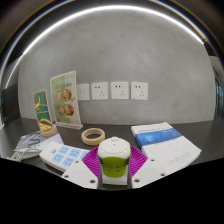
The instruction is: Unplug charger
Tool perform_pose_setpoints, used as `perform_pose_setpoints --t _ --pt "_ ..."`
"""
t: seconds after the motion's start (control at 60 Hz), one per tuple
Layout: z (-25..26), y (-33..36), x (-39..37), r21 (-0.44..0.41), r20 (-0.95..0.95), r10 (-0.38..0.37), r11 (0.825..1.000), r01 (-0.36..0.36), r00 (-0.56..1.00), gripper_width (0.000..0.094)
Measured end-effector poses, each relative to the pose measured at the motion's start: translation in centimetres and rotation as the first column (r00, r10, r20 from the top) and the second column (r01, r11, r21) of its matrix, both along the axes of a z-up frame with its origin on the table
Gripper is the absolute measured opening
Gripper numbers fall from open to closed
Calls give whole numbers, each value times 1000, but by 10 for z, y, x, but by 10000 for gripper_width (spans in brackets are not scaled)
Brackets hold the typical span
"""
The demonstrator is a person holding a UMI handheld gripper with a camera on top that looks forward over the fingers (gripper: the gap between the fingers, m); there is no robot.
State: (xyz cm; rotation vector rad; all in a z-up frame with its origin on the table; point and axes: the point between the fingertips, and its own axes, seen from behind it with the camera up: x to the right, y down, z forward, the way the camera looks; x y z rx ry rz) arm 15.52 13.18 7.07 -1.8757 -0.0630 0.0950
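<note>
- Gripper view is looking across a grey table point(110, 128) toward a grey wall point(130, 55).
- Gripper point(113, 166) is sitting low at the near end, white fingers point(74, 164) splaying to either side, magenta pads point(92, 158) showing on their inner faces.
- Charger point(113, 160), white body with a green top, is sitting between the fingers; both pads look to be pressing on its sides, so the claw is closed about it.
- Three white wall sockets point(119, 90) are lining up on the wall well beyond the fingers; charger is lying apart from them.
- Tape roll point(93, 135) is lying flat on the table ahead of the fingers.
- Blue-and-white box point(155, 135) is resting to the right of the tape roll.
- Two upright printed cards point(60, 100) are standing left of the sockets.
- Dark cables point(28, 140) are trailing on the left of the table.
</note>
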Motion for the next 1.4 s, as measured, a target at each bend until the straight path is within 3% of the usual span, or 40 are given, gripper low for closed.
perform_pose_setpoints --t 0.033,0.083,0.167,0.25,0.333,0.433,0.5,0.583,0.8,0.833,1.1,1.167,1.2,1.267,1.317,1.4 --pt "5 0 1 -9 -20 -6 1000 6 1000 325" --pt "40 -1 8 70 -44 -36 997 39 998 326" --pt "128 -9 31 263 68 -107 961 86 992 323" --pt "187 -18 50 309 30 -147 942 130 989 323" --pt "205 -28 91 311 46 -224 929 200 973 322" --pt "179 -36 135 239 130 -302 934 265 945 326" --pt "135 -32 150 129 153 -287 954 269 946 329" --pt "80 -26 162 -4 158 -250 967 254 955 352" --pt "-15 4 181 -222 96 -162 958 180 982 380" --pt "-12 12 180 -210 73 -141 966 153 987 389" --pt "-24 36 180 -274 47 -12 961 25 999 522" --pt "-31 36 182 -287 52 -5 958 20 999 630" --pt "-34 34 182 -292 46 -3 956 16 999 764" --pt "-38 26 181 -307 29 -7 952 15 1000 860" --pt "-40 17 182 -321 25 -18 947 25 1000 834" --pt "-33 0 184 -300 33 -41 953 49 999 837"
